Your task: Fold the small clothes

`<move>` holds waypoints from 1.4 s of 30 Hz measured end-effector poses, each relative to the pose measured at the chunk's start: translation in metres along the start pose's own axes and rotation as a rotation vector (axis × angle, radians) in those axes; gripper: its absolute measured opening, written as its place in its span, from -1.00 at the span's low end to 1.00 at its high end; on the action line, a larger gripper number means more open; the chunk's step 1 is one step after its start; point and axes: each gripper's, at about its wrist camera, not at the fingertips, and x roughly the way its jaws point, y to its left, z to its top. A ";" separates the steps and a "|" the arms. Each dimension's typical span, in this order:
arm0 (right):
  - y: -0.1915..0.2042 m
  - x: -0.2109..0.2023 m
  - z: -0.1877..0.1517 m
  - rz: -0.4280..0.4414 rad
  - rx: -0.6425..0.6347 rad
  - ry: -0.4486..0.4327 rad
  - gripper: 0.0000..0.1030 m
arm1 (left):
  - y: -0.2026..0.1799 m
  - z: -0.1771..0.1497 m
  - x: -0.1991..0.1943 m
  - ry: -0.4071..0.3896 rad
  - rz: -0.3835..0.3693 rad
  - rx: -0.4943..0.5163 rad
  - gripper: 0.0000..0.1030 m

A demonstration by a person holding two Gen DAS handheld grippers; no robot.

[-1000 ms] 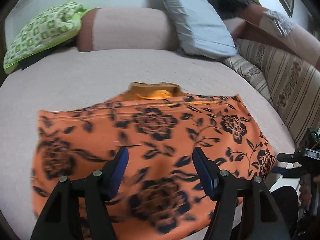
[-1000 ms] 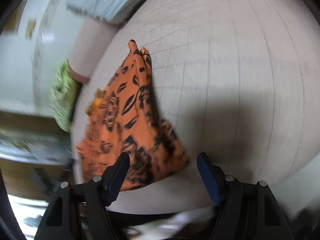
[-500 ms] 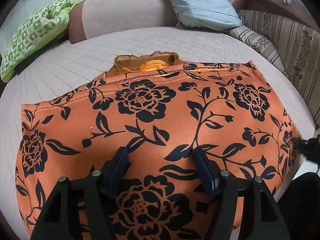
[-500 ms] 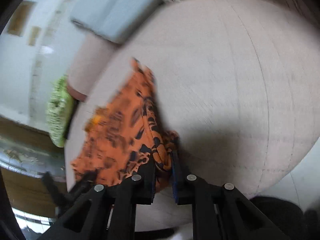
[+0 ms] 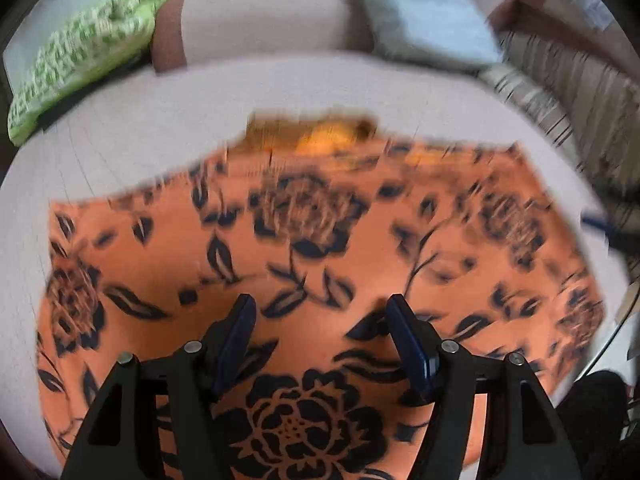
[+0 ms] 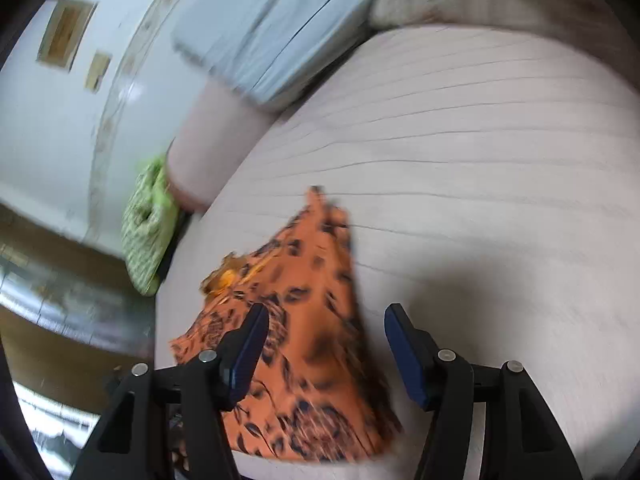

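In the left wrist view the left gripper (image 5: 320, 338) hangs with jaws spread and empty over the orange floral garment (image 5: 320, 248), spread flat near the bed's (image 5: 160, 120) front edge; a pinch here risks bunching both layers. In the right wrist view the right gripper (image 6: 324, 346) is opening over the garment's right edge, nothing pinched; cloth near the bed's front edge could slide off, though open mattress lies beyond

Garment (image 5: 312, 264) on bed (image 5: 168, 128), before pillows (image 5: 420, 20)

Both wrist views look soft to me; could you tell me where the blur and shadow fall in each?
Left wrist view: the orange floral garment and green pillow are smeared, the left gripper stays sharp. Right wrist view: wall and blue-grey cushion streak, and a dark shadow lies on the bed cover beside the opening right gripper.
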 end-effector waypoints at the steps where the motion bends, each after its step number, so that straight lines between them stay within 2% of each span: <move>1: 0.004 0.018 0.013 0.002 -0.031 0.029 0.23 | -0.001 -0.002 0.000 -0.023 0.008 0.015 0.33; 3: 0.004 0.046 0.027 0.006 -0.053 0.102 0.23 | -0.006 -0.002 -0.001 -0.026 0.022 0.036 0.34; 5: 0.003 0.071 0.037 -0.036 -0.069 0.141 0.24 | -0.004 0.000 0.000 -0.020 0.010 0.026 0.34; 6: 0.002 0.090 0.041 -0.005 -0.069 0.214 0.08 | -0.004 0.001 0.000 -0.019 0.007 0.028 0.35; 7: 0.003 0.097 0.041 -0.015 -0.074 0.229 -0.32 | -0.005 0.001 0.000 -0.022 0.006 0.034 0.35; 9: 0.014 0.102 0.040 -0.026 -0.121 0.233 -0.70 | -0.002 -0.002 0.002 -0.030 0.006 0.043 0.36; 13: 0.048 0.080 0.031 -0.102 -0.267 0.124 -0.74 | -0.003 -0.004 0.003 -0.046 0.002 0.042 0.40; 14: 0.042 0.085 0.031 -0.137 -0.263 0.140 -0.74 | -0.004 -0.003 0.003 -0.044 0.007 0.043 0.40; 16: 0.018 0.102 0.029 -0.185 -0.181 0.190 -0.65 | -0.002 -0.002 0.000 -0.033 -0.001 0.038 0.40; 17: 0.016 0.103 0.030 -0.159 -0.164 0.176 -0.56 | 0.001 0.000 -0.005 -0.032 -0.024 0.028 0.40; 18: 0.020 0.096 0.030 -0.145 -0.158 0.153 -0.39 | 0.006 0.001 -0.010 -0.036 -0.048 0.009 0.40; 19: 0.025 0.090 0.030 -0.168 -0.168 0.140 -0.24 | 0.012 0.001 -0.019 -0.050 -0.069 -0.017 0.40; 20: 0.030 0.084 0.029 -0.204 -0.189 0.125 0.17 | 0.022 0.002 -0.032 -0.079 -0.090 -0.045 0.40; 21: 0.039 0.073 0.028 -0.261 -0.224 0.080 0.23 | 0.032 0.000 -0.045 -0.110 -0.104 -0.066 0.40; 24: 0.068 0.041 0.020 -0.283 -0.293 -0.032 0.23 | 0.080 -0.014 -0.089 -0.189 -0.101 -0.158 0.41; 26: 0.086 0.022 0.010 -0.220 -0.319 -0.074 0.23 | 0.125 -0.030 -0.110 -0.215 -0.083 -0.252 0.49; 27: 0.095 0.018 0.006 -0.164 -0.337 -0.066 0.24 | 0.145 -0.038 -0.115 -0.210 -0.078 -0.303 0.49; 30: 0.125 0.033 -0.025 -0.047 -0.407 0.052 0.24 | 0.204 -0.070 -0.109 -0.124 -0.123 -0.480 0.49; 32: 0.135 0.053 -0.044 -0.017 -0.444 0.130 0.25 | 0.222 -0.087 -0.098 -0.068 -0.196 -0.571 0.48; 36: 0.133 0.089 -0.075 -0.066 -0.512 0.224 0.25 | 0.220 -0.102 -0.080 -0.009 -0.315 -0.619 0.48; 37: 0.127 0.098 -0.082 -0.083 -0.503 0.254 0.25 | 0.216 -0.105 -0.073 0.034 -0.335 -0.637 0.47; 39: 0.121 0.112 -0.088 -0.092 -0.500 0.274 0.25 | 0.210 -0.109 -0.068 0.036 -0.340 -0.644 0.46; 40: 0.117 0.112 -0.087 -0.083 -0.494 0.258 0.25 | 0.208 -0.109 -0.070 0.035 -0.326 -0.640 0.08; 41: 0.115 0.112 -0.086 -0.078 -0.486 0.257 0.25 | 0.208 -0.108 -0.071 0.044 -0.322 -0.637 -0.78; 42: 0.115 0.112 -0.086 -0.072 -0.474 0.260 0.25 | 0.209 -0.107 -0.072 0.058 -0.329 -0.632 -0.83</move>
